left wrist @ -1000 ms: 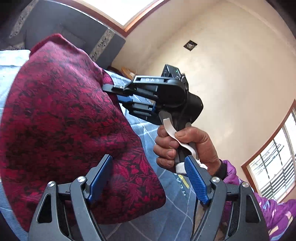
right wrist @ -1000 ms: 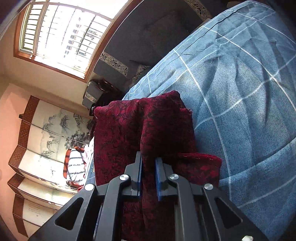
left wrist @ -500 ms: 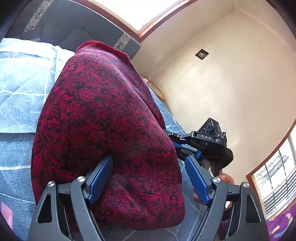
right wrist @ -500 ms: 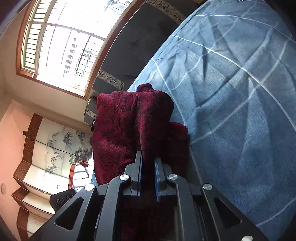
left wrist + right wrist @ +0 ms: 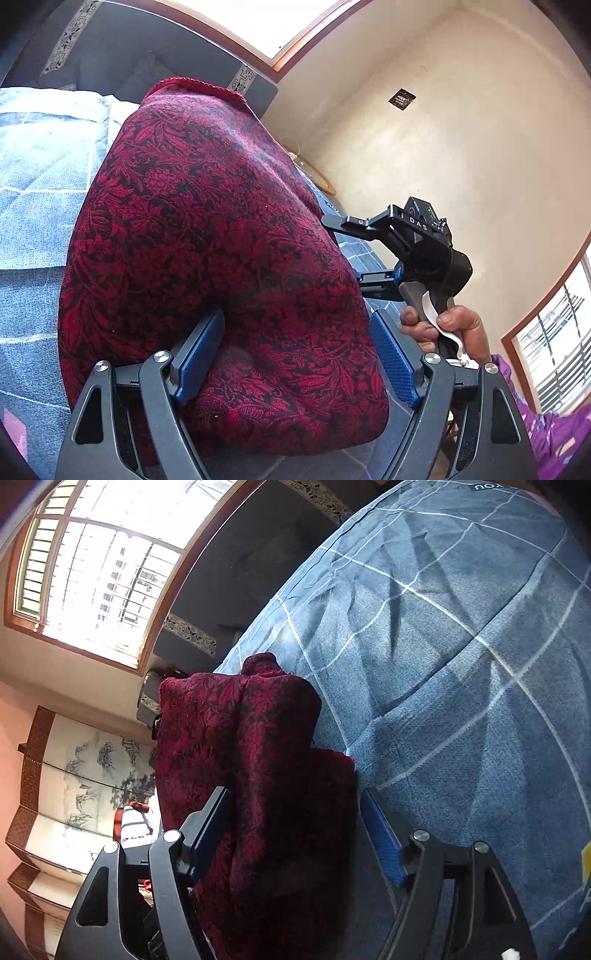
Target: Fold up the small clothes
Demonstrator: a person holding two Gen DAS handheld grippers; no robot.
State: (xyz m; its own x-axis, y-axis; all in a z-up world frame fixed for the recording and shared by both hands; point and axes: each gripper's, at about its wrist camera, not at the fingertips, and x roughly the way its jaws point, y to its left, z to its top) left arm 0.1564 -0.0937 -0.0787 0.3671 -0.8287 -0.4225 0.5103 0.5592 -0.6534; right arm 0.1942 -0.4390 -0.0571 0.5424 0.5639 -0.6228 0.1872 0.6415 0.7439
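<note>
Red floral garment (image 5: 207, 258) lies bunched on the blue checked bedsheet (image 5: 461, 664), right in front of both tools. Left gripper (image 5: 295, 354): jaws wide, cloth filling the gap between them; the blue pad (image 5: 199, 350) on the left in that view sits against the fabric, the other pad just beside the fabric edge, no clear squeeze visible. Right gripper (image 5: 295, 834): jaws have just been opening, now wide, with a folded ridge of the garment (image 5: 266, 775) between them; the left-hand finger is touching or nearly touching cloth, cannot tell which, and the right-hand finger stands clear of it over the sheet. The pads do not press the fabric. In the left wrist view the right tool shows beyond the left jaws, at the garment's far right edge, one finger tip hidden behind the cloth, held by a hand (image 5: 443, 328) with a purple sleeve (image 5: 554, 432) behind. The garment's hem edge lies farthest from the left jaws, near a dark headboard (image 5: 122, 55). Beyond the right jaws, past the cloth, a window (image 5: 99, 565) and a painted folding screen (image 5: 85, 775).
</note>
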